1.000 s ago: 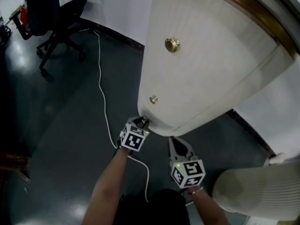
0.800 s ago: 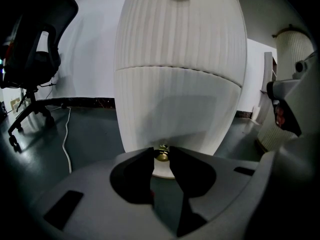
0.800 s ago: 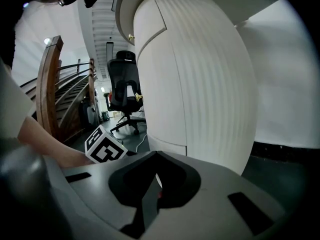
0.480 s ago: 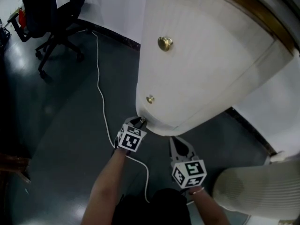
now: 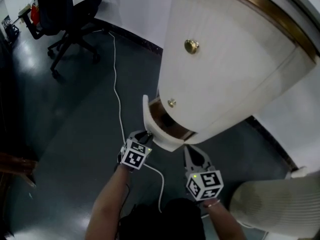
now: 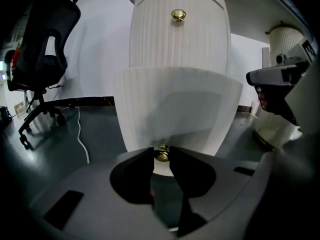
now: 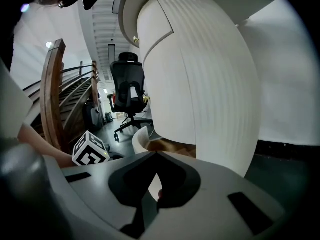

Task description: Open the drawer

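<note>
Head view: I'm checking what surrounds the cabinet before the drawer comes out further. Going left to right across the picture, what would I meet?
Office chair → left gripper, closed on the drawer knob → right gripper → ribbed white object.

Left gripper (image 6: pixel 161 152) holds the brass knob (image 6: pixel 162 157)
Its jaws press on the knob from both sides; the white ribbed drawer (image 6: pixel 175 109) stands just ahead.

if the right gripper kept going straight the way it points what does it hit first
Most likely the pulled-out drawer: the right gripper aims at its brown side, just below the cabinet. Depth is unclear; it could graze the cabinet instead.
</note>
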`<state>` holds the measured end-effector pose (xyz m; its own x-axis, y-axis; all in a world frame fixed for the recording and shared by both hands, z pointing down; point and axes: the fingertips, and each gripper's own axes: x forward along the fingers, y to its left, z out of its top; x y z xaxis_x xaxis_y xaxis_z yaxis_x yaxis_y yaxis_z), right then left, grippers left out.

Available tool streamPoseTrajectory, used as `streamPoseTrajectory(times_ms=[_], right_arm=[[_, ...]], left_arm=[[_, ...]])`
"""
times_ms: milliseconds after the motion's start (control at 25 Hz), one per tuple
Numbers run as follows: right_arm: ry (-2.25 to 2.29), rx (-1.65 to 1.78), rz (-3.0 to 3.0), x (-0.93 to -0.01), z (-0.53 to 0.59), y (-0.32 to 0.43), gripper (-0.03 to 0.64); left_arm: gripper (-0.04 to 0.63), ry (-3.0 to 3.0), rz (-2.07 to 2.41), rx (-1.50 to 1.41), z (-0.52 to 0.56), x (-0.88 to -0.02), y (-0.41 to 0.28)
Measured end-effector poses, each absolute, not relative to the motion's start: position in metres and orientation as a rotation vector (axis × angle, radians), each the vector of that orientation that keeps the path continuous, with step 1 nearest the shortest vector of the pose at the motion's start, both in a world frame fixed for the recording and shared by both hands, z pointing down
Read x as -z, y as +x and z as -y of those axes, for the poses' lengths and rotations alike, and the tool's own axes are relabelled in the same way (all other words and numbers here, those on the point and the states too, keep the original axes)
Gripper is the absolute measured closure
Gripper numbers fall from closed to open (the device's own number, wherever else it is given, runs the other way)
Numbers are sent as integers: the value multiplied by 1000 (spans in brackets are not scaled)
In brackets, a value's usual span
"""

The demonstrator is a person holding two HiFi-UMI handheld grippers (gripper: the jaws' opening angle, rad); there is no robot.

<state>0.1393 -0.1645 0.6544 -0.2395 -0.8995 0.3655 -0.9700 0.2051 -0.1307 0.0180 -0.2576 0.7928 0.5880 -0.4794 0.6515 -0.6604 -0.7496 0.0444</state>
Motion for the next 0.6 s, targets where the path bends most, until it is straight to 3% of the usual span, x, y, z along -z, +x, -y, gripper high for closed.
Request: streamPoseTrajectory(times_ms=[600], right_arm=[[1735,-531,2326,-645,167,115,614]], left_arm=[[497,2422,1063,-962,221,-797,-52]])
